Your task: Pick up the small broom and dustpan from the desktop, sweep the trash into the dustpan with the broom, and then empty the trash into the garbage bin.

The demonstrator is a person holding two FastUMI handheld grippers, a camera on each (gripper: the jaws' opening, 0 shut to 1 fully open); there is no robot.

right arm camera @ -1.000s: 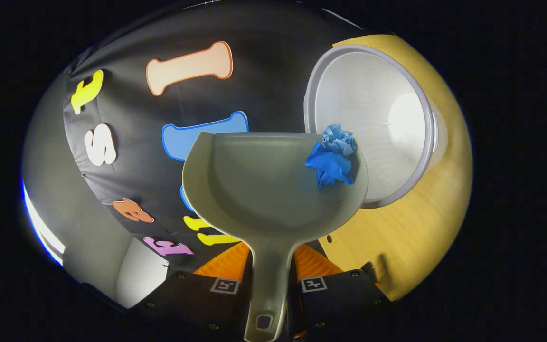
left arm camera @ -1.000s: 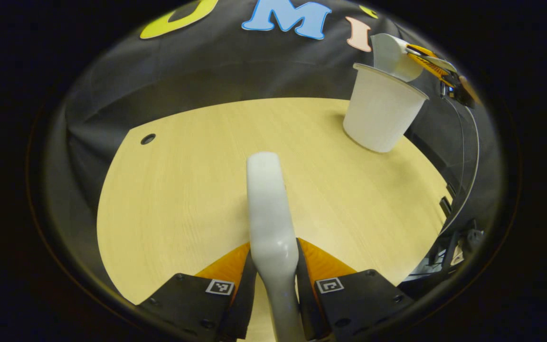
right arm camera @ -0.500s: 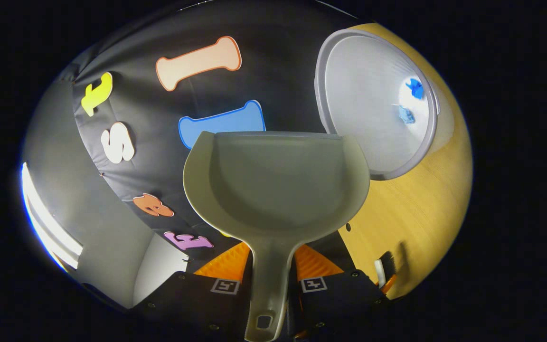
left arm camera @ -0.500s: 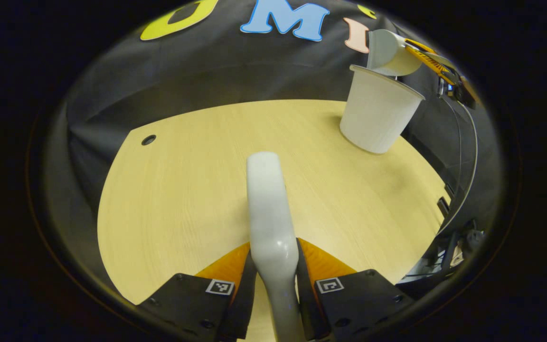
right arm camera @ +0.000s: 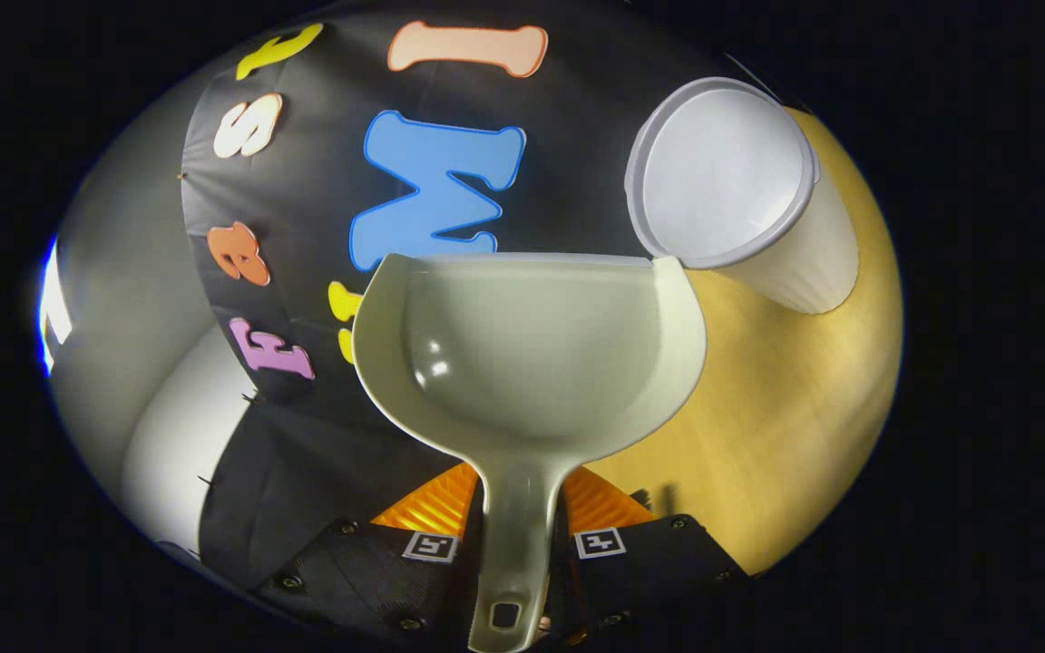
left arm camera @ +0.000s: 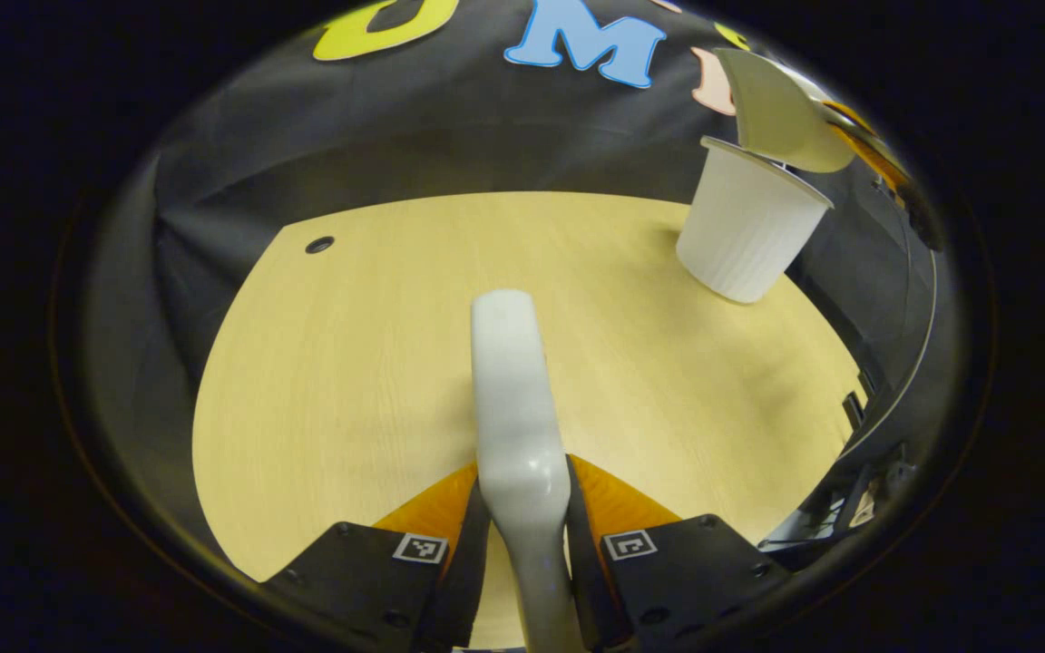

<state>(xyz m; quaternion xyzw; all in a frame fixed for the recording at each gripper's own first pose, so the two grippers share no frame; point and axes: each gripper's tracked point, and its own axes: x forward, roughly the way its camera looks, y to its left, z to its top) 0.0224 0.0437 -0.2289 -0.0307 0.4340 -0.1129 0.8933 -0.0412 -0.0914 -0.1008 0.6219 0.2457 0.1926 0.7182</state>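
Pale desktop [left arm camera: 350,363] spreads below my left gripper [left arm camera: 522,535], clamped on the broom [left arm camera: 509,381] handle at bottom centre. My right gripper [right arm camera: 522,521] pinches the dustpan [right arm camera: 532,345], near the garbage bin [right arm camera: 722,172] upper right; swinging carelessly could topple it.

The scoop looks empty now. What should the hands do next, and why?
Probably bring the pale plastic dustpan back down to the light wooden desktop. Its pan looks bare, and it hangs beside the white ribbed garbage bin, so the dumping seems done. The right gripper has its jaws shut on the dustpan's handle, and the left gripper has its jaws shut on the white broom handle.
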